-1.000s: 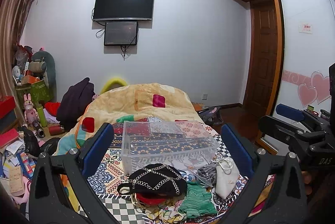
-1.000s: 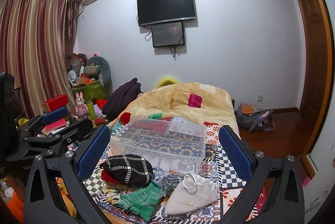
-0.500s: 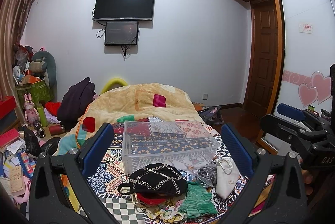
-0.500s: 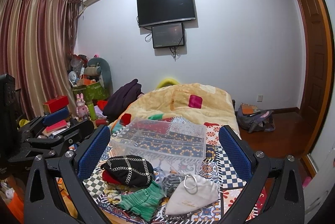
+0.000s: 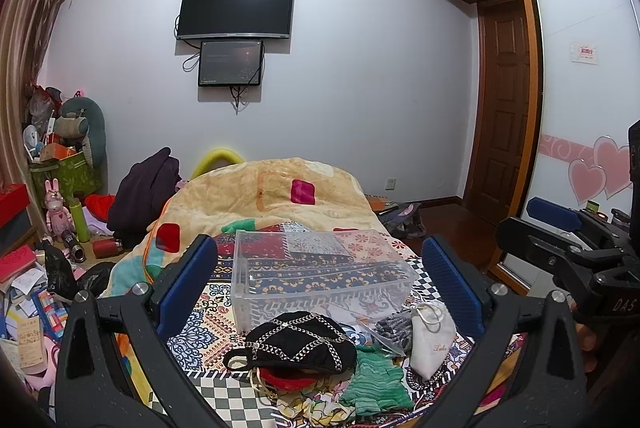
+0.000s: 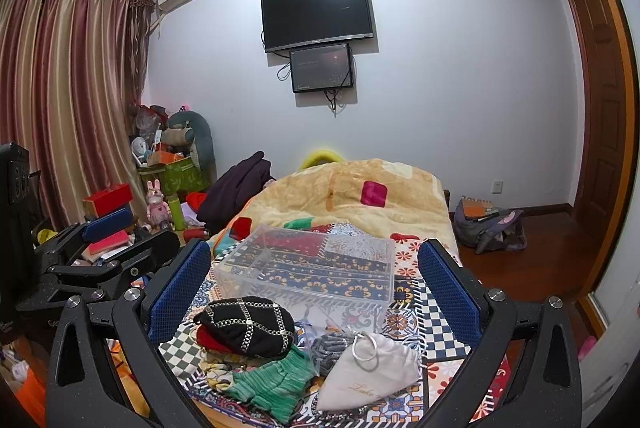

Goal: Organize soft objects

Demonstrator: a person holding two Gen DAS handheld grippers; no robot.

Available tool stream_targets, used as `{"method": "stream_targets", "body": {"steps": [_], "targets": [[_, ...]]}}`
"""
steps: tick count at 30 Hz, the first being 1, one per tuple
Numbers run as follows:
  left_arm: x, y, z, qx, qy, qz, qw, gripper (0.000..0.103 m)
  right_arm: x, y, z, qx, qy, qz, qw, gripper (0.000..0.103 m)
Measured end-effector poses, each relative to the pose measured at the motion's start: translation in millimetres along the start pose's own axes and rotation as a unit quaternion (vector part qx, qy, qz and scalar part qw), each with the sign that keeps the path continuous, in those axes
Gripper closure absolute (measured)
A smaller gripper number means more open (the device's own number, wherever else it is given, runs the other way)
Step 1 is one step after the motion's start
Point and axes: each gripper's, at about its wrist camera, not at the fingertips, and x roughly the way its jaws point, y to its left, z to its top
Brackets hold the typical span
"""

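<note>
A clear plastic box (image 5: 320, 272) (image 6: 308, 270) stands empty on the patterned bed cover. In front of it lies a pile of soft things: a black hat with silver chains (image 5: 300, 344) (image 6: 248, 326), a red cloth under it (image 5: 286, 384), a green knit piece (image 5: 372, 380) (image 6: 268, 384), a grey knit item in a plastic bag (image 5: 392, 328) and a white drawstring pouch (image 5: 432, 340) (image 6: 368, 372). My left gripper (image 5: 320, 268) and my right gripper (image 6: 312, 268) are both open and empty, held above the pile. Each shows at the edge of the other's view.
A yellow blanket (image 5: 272, 200) covers the far half of the bed. Clutter, boxes and toys (image 5: 52, 228) crowd the floor at the left. A backpack (image 6: 488, 228) lies on the wood floor at the right, by a wardrobe (image 5: 580, 108) and door.
</note>
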Motion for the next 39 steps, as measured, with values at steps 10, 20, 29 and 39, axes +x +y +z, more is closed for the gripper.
{"method": "stream_targets", "body": {"steps": [10,20,29,39], "targets": [[-0.1,-0.3,-0.2,0.000,0.002,-0.003,1.0000,0.000,-0.5,1.5,0.8,0.000,-0.001,0.000,1.000,0.000],[-0.6,1.0,1.3,-0.003,0.004,-0.006,1.0000,0.000,-0.5,1.2,1.1,0.001,-0.001,0.000,1.000,0.000],[10.9,1.3,-0.4,-0.002,0.031,-0.011,0.9995,0.000,5.2,0.1,1.0,0.003,0.018,-0.002,1.000,0.000],[47.4,8.9,-35.1,-0.004,0.122,-0.019,0.9923,0.010,26.3,-27.6,-27.4,0.021,0.096,-0.012,0.995,0.000]]}}
